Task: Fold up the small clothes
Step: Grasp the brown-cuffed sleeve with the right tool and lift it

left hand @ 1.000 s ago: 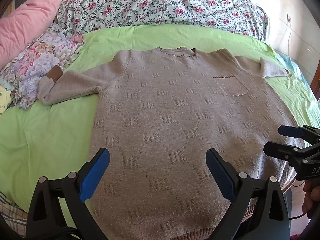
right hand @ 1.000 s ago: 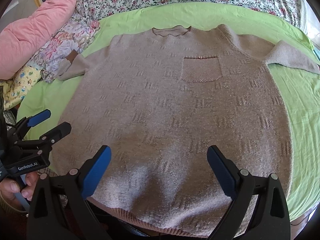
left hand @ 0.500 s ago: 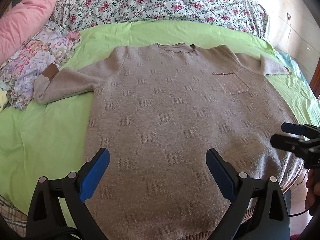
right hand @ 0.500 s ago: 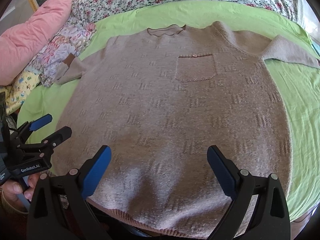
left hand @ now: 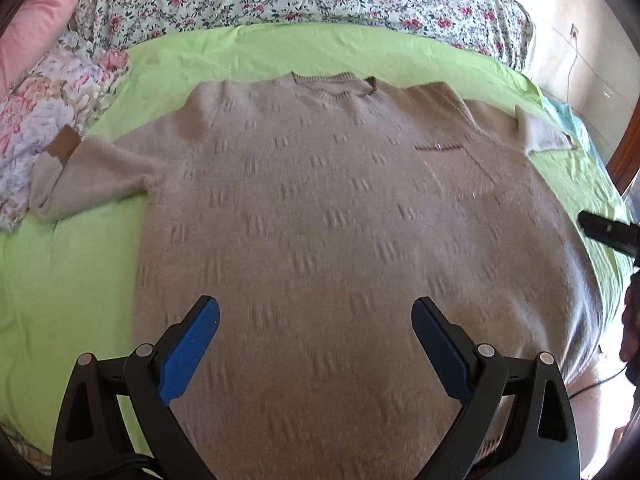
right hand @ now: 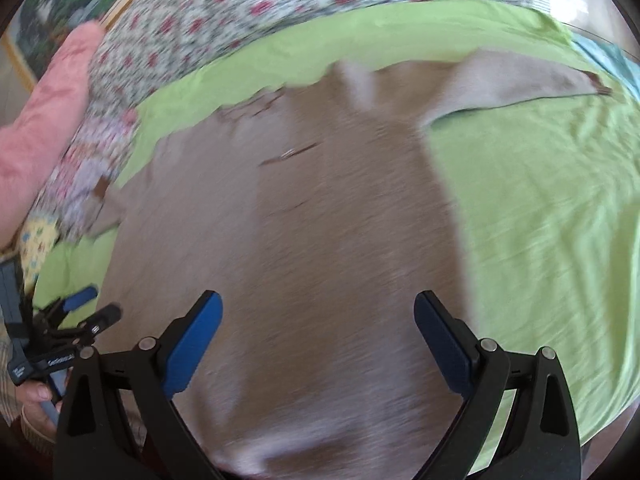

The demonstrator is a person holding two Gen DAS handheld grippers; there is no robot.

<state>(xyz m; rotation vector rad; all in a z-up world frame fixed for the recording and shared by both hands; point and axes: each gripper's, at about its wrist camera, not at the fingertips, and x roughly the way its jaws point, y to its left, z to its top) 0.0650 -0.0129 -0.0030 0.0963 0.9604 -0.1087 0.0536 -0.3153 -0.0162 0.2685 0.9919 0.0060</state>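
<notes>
Sweater [left hand: 340, 220] flat on bed [left hand: 72, 280] — collar at 12 o'clock. Left gripper [left hand: 316, 340] and right gripper [right hand: 318, 338] above hem, fingers spread, pinching nothing.

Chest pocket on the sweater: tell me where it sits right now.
In the left wrist view the chest pocket lies on the sweater's upper right, below the collar and beside the right-hand sleeve.

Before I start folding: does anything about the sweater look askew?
Mostly flat. The sweater lies spread on the green sheet, but its left sleeve cuff rests on the floral fabric beside it.
</notes>
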